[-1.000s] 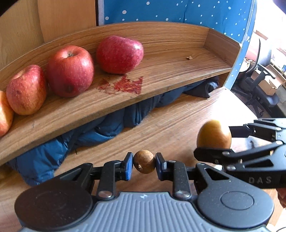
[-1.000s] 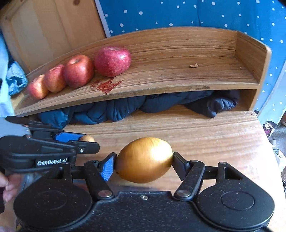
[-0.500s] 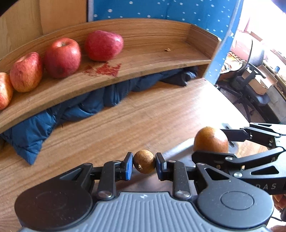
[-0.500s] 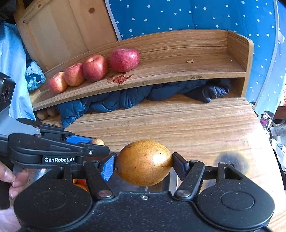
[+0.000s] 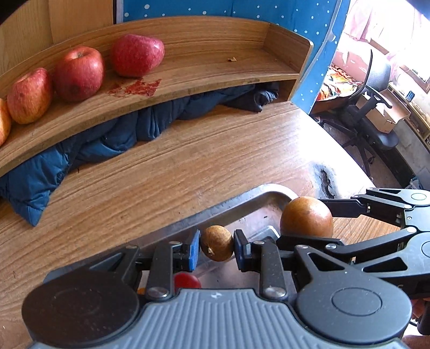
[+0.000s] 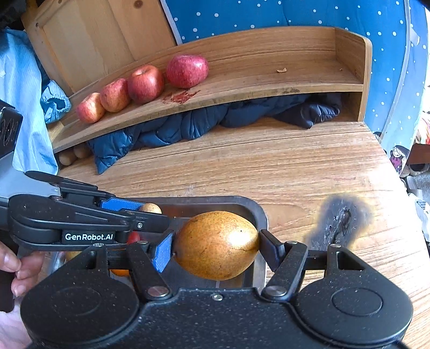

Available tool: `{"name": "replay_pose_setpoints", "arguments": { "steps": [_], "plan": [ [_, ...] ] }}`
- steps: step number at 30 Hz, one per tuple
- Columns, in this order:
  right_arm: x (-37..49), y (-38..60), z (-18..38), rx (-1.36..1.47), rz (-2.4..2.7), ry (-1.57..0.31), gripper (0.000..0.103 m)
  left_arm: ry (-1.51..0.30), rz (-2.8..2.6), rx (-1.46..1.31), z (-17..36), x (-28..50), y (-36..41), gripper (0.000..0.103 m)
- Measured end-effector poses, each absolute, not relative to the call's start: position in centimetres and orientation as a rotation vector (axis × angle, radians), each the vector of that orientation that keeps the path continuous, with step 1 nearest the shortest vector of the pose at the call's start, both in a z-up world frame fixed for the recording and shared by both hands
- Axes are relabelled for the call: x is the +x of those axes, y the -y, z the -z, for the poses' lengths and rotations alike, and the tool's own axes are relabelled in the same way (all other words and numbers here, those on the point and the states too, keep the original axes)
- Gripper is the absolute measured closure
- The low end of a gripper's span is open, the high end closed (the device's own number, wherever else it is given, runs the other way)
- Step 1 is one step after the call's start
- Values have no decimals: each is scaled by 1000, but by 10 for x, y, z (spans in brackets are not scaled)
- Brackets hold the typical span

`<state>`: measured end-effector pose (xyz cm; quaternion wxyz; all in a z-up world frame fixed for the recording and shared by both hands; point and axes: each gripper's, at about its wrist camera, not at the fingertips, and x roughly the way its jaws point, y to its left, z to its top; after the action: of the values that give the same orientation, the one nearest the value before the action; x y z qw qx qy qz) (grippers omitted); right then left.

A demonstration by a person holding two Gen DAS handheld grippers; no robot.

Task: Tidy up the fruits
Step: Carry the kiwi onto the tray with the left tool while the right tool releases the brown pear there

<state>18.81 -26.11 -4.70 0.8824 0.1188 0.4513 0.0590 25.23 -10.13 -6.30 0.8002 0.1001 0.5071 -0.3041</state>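
L gripper clamps small brown fruit, R gripper clamps pear, above metal tray w/ fruit.

A speckled golden-brown pear is held between the right jaws, a dull brown small fruit between the left jaws. Beyond the jaws, red apples are seen before a white-dotted blue cloth; the worktop bears a black scorch mark.

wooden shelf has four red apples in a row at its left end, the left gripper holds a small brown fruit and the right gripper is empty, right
Not quite: the right gripper is not empty. The right wrist view shows it shut on a large golden-brown pear. The four red apples on the wooden shelf and the left gripper holding the small brown fruit are correct.
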Motion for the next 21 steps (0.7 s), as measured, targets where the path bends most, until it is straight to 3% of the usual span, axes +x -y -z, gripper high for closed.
{"name": "replay_pose_setpoints", "arguments": {
  "steps": [17,21],
  "plan": [
    [191,261,52,254,-117,-965,34,-1121,651,213,69,258,101,73],
    [190,261,53,258,-114,-961,34,-1128,653,219,71,259,102,68]
  ]
}}
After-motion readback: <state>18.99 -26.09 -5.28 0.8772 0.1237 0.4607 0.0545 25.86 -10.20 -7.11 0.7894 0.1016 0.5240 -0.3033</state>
